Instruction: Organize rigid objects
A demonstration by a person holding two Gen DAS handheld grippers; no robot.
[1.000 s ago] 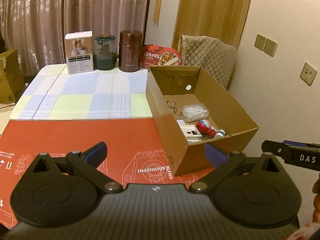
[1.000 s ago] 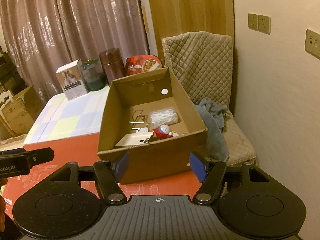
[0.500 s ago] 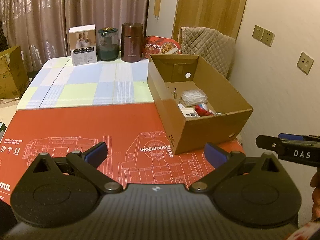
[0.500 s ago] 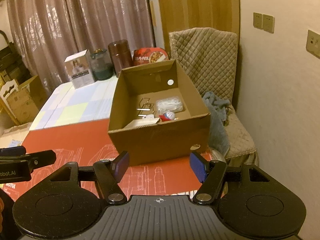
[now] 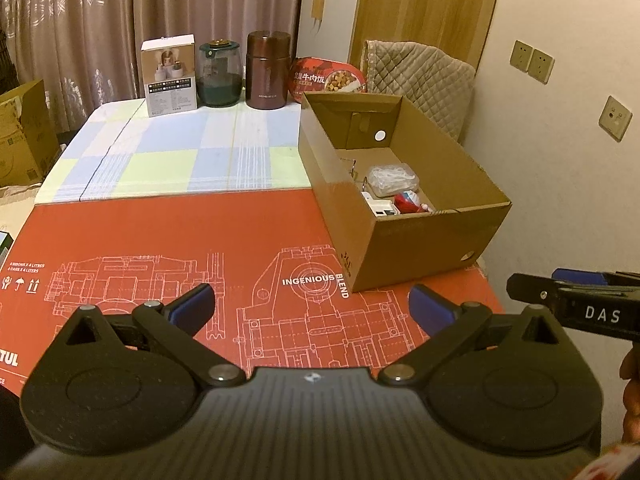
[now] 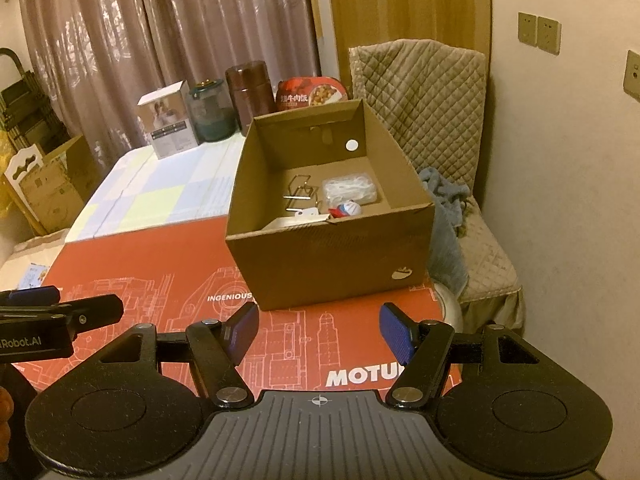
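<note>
An open cardboard box stands on the right of the red mat. Inside lie a clear plastic bag, a red-and-white toy, a white box-like item and a metal wire piece. My left gripper is open and empty, above the mat in front of the box. My right gripper is open and empty, in front of the box's near wall. Each gripper shows at the edge of the other's view.
At the table's far edge stand a white carton, a green glass jar, a brown thermos and a red food bowl. A quilted chair with a blue cloth is to the right, by the wall.
Both grippers have drawn back and away from the box, which now looks smaller and farther. Both stay open and empty.
</note>
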